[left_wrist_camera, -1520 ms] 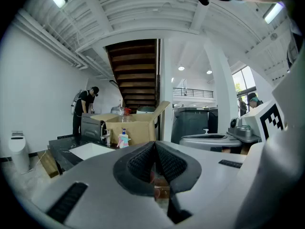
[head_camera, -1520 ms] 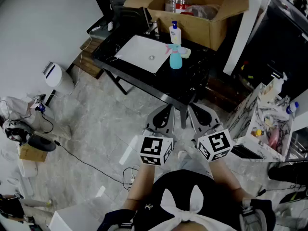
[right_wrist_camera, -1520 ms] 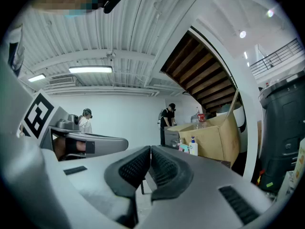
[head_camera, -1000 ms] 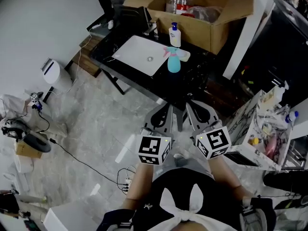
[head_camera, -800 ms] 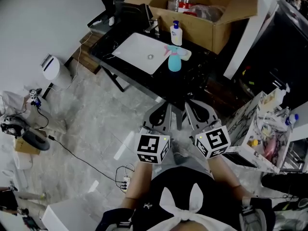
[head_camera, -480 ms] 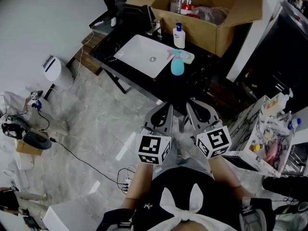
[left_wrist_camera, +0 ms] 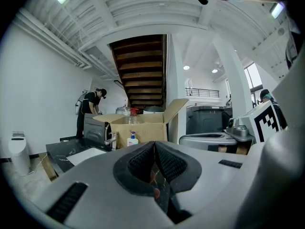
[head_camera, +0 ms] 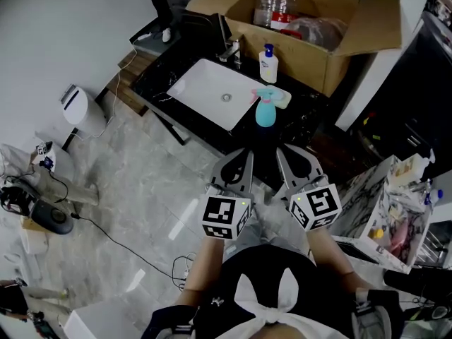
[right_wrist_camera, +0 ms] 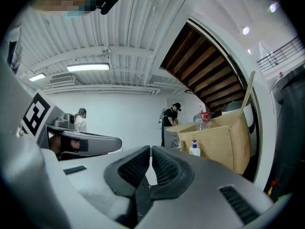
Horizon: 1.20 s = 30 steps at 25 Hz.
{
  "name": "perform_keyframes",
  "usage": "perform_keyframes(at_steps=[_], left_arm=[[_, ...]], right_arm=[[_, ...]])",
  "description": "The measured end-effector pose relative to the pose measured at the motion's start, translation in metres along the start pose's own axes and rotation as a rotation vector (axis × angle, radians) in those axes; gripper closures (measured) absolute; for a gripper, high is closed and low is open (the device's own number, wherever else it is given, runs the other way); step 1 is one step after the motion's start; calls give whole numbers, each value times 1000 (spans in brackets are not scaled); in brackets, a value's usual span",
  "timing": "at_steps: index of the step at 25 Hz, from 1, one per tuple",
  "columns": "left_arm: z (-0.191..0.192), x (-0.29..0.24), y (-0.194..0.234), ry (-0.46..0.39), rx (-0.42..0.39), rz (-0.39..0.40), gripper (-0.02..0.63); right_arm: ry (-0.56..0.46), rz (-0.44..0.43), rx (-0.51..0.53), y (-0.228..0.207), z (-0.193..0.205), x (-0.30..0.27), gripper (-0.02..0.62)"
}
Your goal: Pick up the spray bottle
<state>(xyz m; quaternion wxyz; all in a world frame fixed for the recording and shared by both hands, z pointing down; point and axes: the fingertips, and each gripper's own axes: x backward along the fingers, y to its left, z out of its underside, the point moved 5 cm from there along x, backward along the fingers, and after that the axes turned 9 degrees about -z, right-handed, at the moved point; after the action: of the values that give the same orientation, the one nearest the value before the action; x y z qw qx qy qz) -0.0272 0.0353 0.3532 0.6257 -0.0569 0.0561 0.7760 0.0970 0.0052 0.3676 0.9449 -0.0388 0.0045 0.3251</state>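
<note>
The spray bottle (head_camera: 265, 111) is teal with a pink trigger. It stands upright on the black table (head_camera: 304, 111), just right of the white sink basin (head_camera: 210, 99). My left gripper (head_camera: 241, 158) and right gripper (head_camera: 284, 155) are side by side over the floor, short of the table's near edge and pointing at it. Both are shut with nothing between the jaws. The bottle lies straight ahead, between their two lines and apart from both. In the left gripper view the pads (left_wrist_camera: 164, 162) meet; the spray bottle does not show in either gripper view.
A white pump bottle (head_camera: 268, 63) stands behind the spray bottle, in front of an open cardboard box (head_camera: 367, 27) holding plastic bottles. A tap (head_camera: 231, 48) is at the sink's back. A cluttered rack (head_camera: 395, 203) stands right; cables and gear (head_camera: 42, 214) lie left. A person (left_wrist_camera: 88, 111) bends over the table's far end.
Both grippers have moved forward toward the table, staying shut. The table and the spray bottle now sit lower and nearer in the head view.
</note>
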Motion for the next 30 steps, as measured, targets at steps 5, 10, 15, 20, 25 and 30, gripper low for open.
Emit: perform_keyframes(at_steps=[5, 10, 15, 20, 25, 30], left_arm=[[-14, -26, 16, -21, -1, 7, 578], [-18, -47, 29, -16, 10, 14, 578], [-12, -65, 38, 6, 20, 26, 578], [-9, -80, 47, 15, 24, 43, 578], [-7, -95, 57, 24, 17, 63, 578], [-9, -109, 69, 17, 9, 84, 578]], right_arm=[[-19, 2, 13, -19, -13, -25, 565], [-26, 27, 16, -36, -20, -42, 565], [-22, 38, 1, -48, -17, -54, 538], [14, 50, -12, -60, -10, -69, 403], [34, 75, -12, -69, -4, -86, 367], [44, 110, -10, -76, 1, -102, 350]])
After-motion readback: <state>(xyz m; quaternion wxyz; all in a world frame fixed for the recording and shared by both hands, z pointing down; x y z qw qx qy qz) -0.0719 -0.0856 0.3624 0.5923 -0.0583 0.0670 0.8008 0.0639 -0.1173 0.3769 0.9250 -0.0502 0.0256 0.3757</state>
